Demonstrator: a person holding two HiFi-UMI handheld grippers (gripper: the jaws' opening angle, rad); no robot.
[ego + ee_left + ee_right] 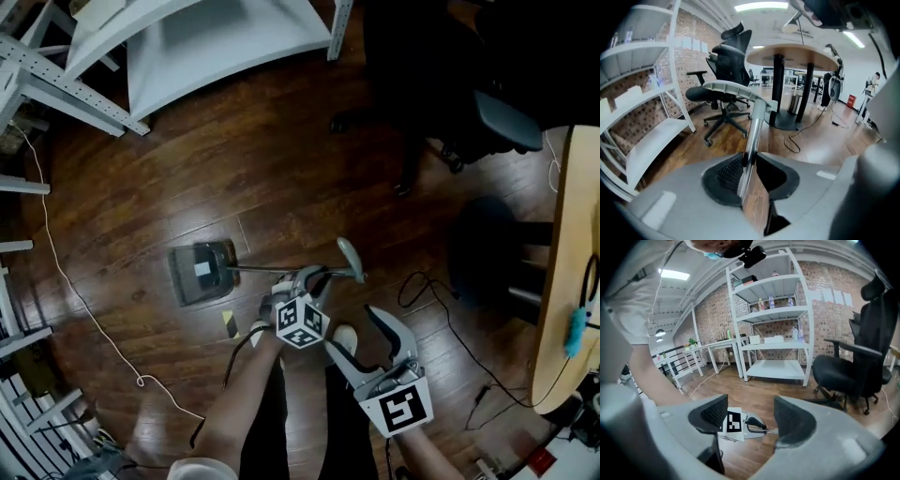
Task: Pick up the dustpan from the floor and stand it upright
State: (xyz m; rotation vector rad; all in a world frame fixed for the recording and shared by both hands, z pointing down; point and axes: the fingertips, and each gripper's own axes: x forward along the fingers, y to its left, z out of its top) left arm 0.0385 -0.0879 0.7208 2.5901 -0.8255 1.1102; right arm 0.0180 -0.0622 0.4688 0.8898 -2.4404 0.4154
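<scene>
Clamping the metal shaft point(752, 136) just short of the curved grey grip point(736, 89), your left gripper point(749, 161) has both pads shut tight on the tube, with nothing else between them. Holding near the top end looks deliberate: from there you can swing the long handle up while the heavy end hangs or pivots below.

From the head view, the dustpan point(214, 270) lies to the left of your legs over the dark wooden floor point(281, 159). Its scoop point(197, 277) is at the far left and the shaft runs right into the left gripper. Whether the scoop rests on the boards or hangs just clear, I cannot tell.

Your right gripper point(361, 333) sits beside the left, nearer you, with its 2 jaws wide apart and empty. Between them you see only floor and the left gripper's marker cube point(733, 422), well beyond the pads. Keeping it free probably lets you steady the grip once the handle is vertical.
</scene>
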